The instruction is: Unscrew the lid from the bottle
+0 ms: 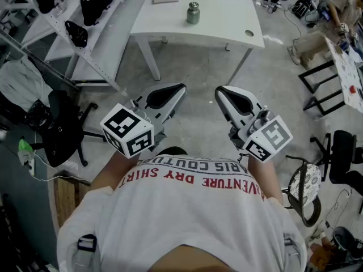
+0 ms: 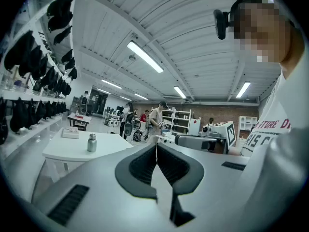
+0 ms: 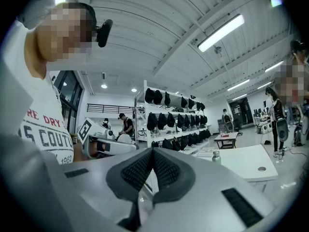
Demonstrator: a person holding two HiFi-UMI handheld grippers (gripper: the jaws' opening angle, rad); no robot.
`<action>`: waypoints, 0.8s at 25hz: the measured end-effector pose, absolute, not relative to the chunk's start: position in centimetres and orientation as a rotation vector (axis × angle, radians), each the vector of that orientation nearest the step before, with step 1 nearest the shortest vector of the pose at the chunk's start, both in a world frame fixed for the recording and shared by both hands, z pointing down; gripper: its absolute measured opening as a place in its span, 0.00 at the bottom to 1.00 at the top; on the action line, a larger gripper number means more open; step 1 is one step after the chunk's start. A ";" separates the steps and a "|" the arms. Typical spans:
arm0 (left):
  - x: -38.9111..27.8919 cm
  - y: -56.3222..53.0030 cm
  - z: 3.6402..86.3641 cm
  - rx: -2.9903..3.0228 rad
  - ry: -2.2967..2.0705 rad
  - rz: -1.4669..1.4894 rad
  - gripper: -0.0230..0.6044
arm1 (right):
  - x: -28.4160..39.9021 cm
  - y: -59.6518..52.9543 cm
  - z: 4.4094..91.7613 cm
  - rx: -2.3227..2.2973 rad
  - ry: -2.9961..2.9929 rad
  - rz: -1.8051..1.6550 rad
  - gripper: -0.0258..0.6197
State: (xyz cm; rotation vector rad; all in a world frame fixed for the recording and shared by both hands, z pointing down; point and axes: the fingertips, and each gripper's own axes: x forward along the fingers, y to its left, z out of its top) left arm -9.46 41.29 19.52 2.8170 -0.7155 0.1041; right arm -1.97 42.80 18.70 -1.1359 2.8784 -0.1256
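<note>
Head view: overhead, steeply down; white rectangular table far ahead. Both gripper views: level, sharing that distant table and small grey metal bottle.

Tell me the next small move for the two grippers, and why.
Probably step toward the table and open both grippers. The bottle stands upright there with its lid on, well ahead of the left gripper and the right gripper. Both are shut on nothing and held close to the person's chest, so neither looks able to reach it from here.
</note>
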 end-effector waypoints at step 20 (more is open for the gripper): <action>-9.3 39.9 20.3 2.856 -0.716 0.123 0.39 | 2.9 41.1 18.9 -1.412 2.716 -0.139 0.41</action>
